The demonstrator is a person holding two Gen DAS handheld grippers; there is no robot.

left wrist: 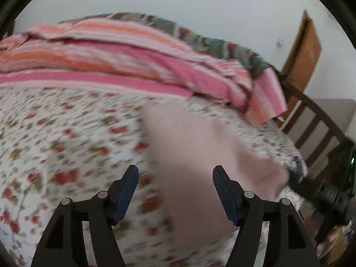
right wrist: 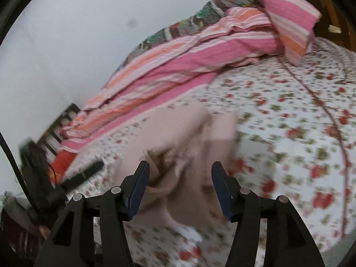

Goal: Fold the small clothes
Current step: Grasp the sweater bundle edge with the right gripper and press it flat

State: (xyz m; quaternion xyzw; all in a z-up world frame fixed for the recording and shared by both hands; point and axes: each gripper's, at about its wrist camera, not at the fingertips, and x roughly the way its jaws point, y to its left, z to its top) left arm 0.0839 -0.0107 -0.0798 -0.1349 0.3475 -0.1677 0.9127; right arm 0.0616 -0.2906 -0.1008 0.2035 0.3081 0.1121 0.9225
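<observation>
Black gripper fingers with blue pads frame both views. Left gripper point(left wrist: 175, 171) stands wide with nothing clamped; the pale pink knitted garment point(left wrist: 200, 155) lies blurred on the floral bedsheet point(left wrist: 66, 133) beyond. Right gripper point(right wrist: 180, 168) is also parted, the crumpled garment point(right wrist: 182, 138) between its fingers, unpinched. No writing is readable.
</observation>
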